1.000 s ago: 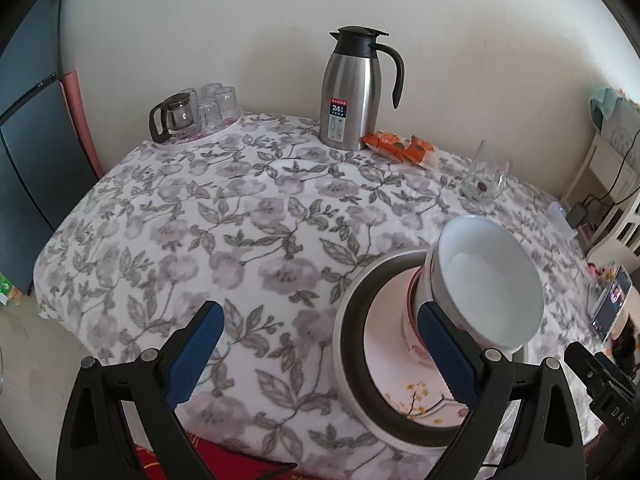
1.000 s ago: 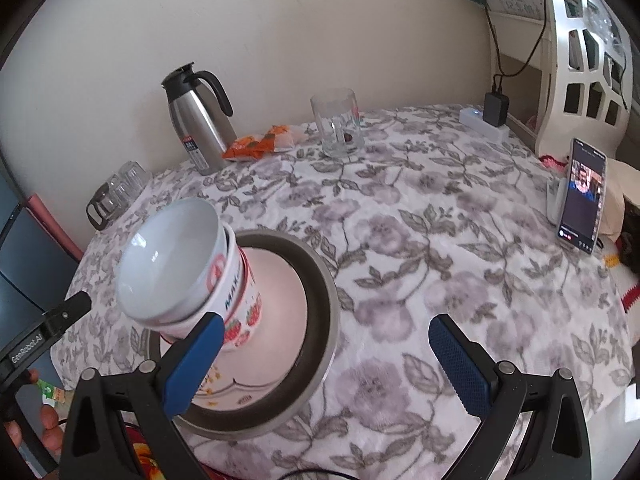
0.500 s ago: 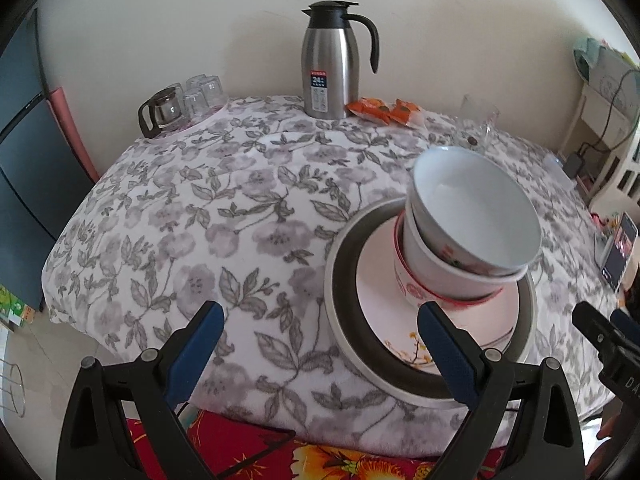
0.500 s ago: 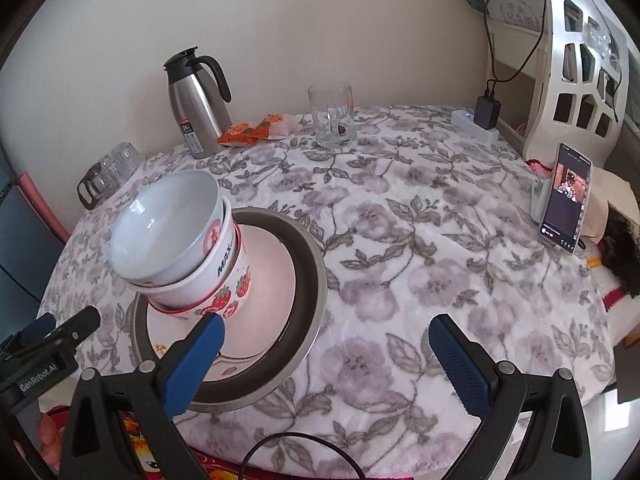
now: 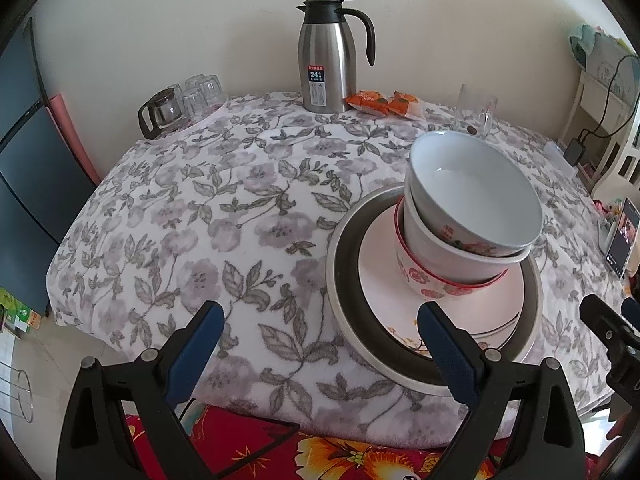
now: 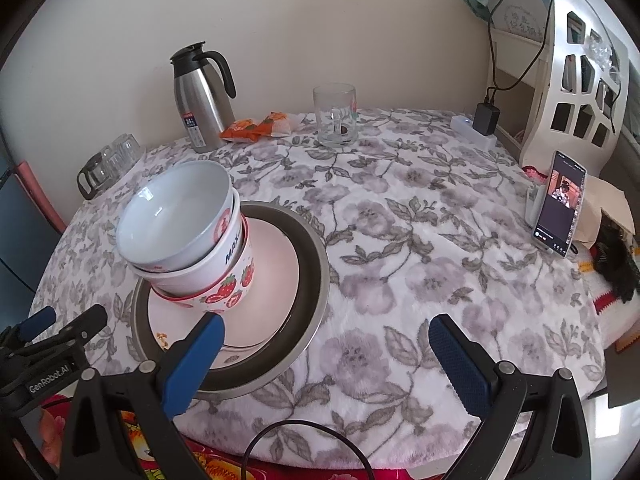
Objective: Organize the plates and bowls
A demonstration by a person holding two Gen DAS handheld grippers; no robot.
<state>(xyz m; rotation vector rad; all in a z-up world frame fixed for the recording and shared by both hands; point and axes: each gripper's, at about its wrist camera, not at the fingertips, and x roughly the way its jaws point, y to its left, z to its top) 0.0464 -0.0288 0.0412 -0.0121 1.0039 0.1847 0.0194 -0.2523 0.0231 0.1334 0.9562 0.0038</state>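
Three nested bowls — white ceramic bowl [image 5: 476, 188] on top, strawberry-print bowl [image 6: 224, 288] at the bottom — sit on a pale pink plate [image 6: 272, 276] inside a wide grey-rimmed dish [image 5: 348, 280] near the counter's [image 5: 224, 216] front edge. Left gripper [image 5: 320, 348] and right gripper [image 6: 326, 364] — fingers spread wide, empty, at that edge.

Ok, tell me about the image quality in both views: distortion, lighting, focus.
Left wrist view: strong fisheye bending with dark corners, soft even light, stacked bowls sharp. Right wrist view: same curved table edge, bright shelf at the right, phone screen readable but small.
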